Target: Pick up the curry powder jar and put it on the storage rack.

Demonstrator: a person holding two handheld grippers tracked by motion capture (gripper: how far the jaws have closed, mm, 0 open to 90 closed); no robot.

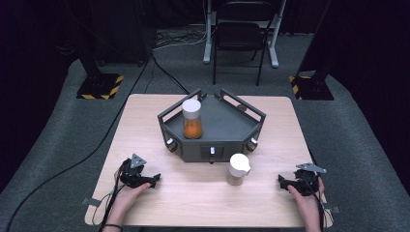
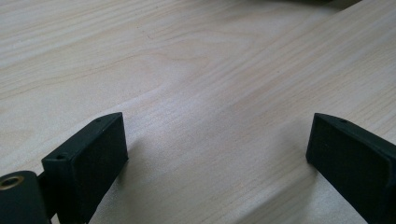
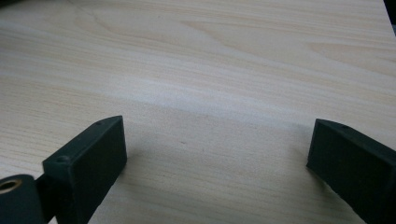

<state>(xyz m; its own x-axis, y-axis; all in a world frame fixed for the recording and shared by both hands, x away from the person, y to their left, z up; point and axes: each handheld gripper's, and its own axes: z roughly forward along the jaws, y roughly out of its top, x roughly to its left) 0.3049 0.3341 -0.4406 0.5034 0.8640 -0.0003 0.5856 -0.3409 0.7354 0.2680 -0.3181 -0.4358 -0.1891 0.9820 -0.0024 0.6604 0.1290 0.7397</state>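
My left gripper rests on the light wooden table at the front left, held by a hand. Its jaws stand wide apart over bare wood, as the left gripper view shows. At the front right a hand holds my right gripper, also open with nothing between the jaws. A dark grey tray with railings sits at the table's middle. Inside it stands a clear jar with a white lid and orange contents. A small white-lidded jar with tan contents stands on the table in front of the tray.
Knobs line the tray's front wall. Behind the table are a black chair and two stands with yellow-black striped bases. Cables trail from both grippers off the front edge; another cable runs across the grey floor.
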